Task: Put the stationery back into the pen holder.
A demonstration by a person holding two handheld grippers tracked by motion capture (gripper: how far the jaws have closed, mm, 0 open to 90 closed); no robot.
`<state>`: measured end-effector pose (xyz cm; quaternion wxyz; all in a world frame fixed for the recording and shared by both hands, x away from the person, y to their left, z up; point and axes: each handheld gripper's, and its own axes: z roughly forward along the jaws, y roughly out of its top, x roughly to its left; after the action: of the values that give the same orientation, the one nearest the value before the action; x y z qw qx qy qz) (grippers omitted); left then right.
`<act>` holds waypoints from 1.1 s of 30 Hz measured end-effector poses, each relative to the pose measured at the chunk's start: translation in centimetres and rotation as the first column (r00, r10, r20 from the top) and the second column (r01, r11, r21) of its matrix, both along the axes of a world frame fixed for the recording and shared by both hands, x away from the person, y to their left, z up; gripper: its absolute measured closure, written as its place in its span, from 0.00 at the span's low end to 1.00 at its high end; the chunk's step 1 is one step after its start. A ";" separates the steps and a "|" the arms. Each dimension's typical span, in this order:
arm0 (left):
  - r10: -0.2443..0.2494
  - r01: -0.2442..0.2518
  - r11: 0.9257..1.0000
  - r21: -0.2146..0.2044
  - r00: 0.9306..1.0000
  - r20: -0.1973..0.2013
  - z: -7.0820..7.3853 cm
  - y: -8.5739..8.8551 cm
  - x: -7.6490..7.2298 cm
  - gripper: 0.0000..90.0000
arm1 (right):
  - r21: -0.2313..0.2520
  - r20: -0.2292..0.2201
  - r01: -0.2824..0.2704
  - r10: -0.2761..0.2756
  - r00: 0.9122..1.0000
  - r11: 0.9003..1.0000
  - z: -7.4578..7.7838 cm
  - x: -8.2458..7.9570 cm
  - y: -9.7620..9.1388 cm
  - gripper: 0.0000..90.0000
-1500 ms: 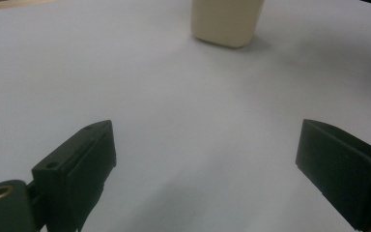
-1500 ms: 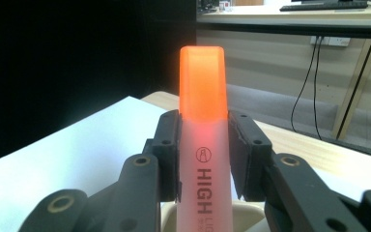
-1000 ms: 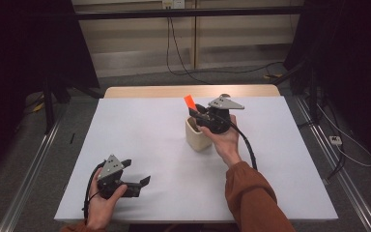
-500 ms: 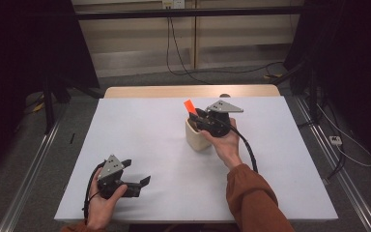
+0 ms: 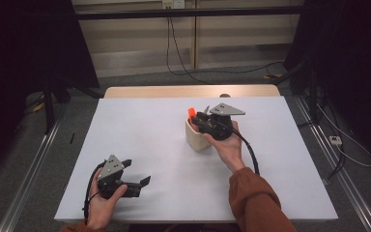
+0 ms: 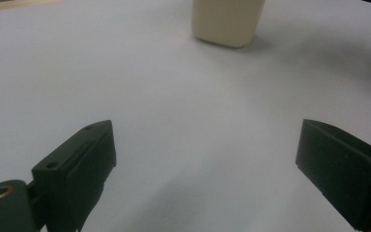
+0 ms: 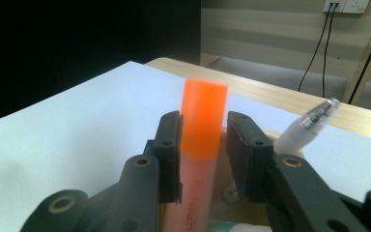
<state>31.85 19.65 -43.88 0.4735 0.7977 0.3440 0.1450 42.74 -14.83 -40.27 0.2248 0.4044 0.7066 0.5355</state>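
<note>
Setting: a white rectangular table (image 5: 140,140) seen from above, its pale wooden far edge (image 5: 188,91) beyond the sheet, and grey floor with loose cables around it.

Right gripper: the black two-jaw right gripper (image 7: 202,145) sits over the beige cup, held by a hand coming out of a rust-orange sleeve (image 5: 258,203); a grey three-cornered plate (image 5: 227,110) rides on top of it.

Right gripper state: its jaws are pinched on the orange-capped highlighter pen (image 7: 203,121), one black pad against each side of the cap.

Highlighter: it stands nearly upright, cap upward, its lower body going down into the beige cup (the printing on the body is too blurred to read).

Cup: the beige plastic pen cup (image 5: 196,137) stands right of the table's centre, toward the far edge.

Second pen: a white pen with a clear tip (image 7: 306,126) leans out of the same cup, just beside the right jaw.

Left gripper: the black left gripper (image 6: 205,166) is held low near the table's near left corner, well apart from the cup.

Left gripper state: its jaws are spread wide, with bare white table between them.
</note>
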 end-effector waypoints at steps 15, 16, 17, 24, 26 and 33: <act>0.003 -0.003 1.000 0.002 1.000 -0.002 0.0 -0.1 0.2 0.08 | -0.006 -0.006 -0.021 0.021 1.000 1.000 0.9 -0.7 -0.6 0.55; 0.004 -0.004 1.000 0.002 1.000 -0.002 -0.1 -0.1 0.2 0.08 | -0.001 -0.012 -0.023 0.023 1.000 1.000 1.0 -0.7 -0.6 0.53; 0.005 -0.005 1.000 0.001 1.000 -0.003 -0.1 -0.1 0.3 0.08 | -0.006 -0.012 -0.022 0.022 1.000 1.000 1.1 -0.8 -0.7 0.51; 0.008 -0.008 1.000 0.001 1.000 -0.004 -0.2 -0.1 0.4 0.08 | 0.005 -0.050 -0.041 0.041 0.998 0.999 1.5 -1.2 -1.1 0.28; 0.007 -0.007 1.000 0.007 1.000 -0.004 -0.1 -0.1 0.4 0.08 | -0.003 -0.067 -0.029 0.029 0.997 1.000 1.6 -1.4 -1.2 0.19; -0.002 0.002 1.000 0.001 1.000 -0.010 -0.2 -0.2 0.4 0.08 | -0.003 -0.083 -0.024 0.024 0.996 1.000 1.4 -1.9 -1.8 0.12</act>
<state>32.21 19.48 -44.09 0.4714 0.7990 0.3456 0.1410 40.84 -16.63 -38.84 0.1897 0.4172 0.7210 0.5197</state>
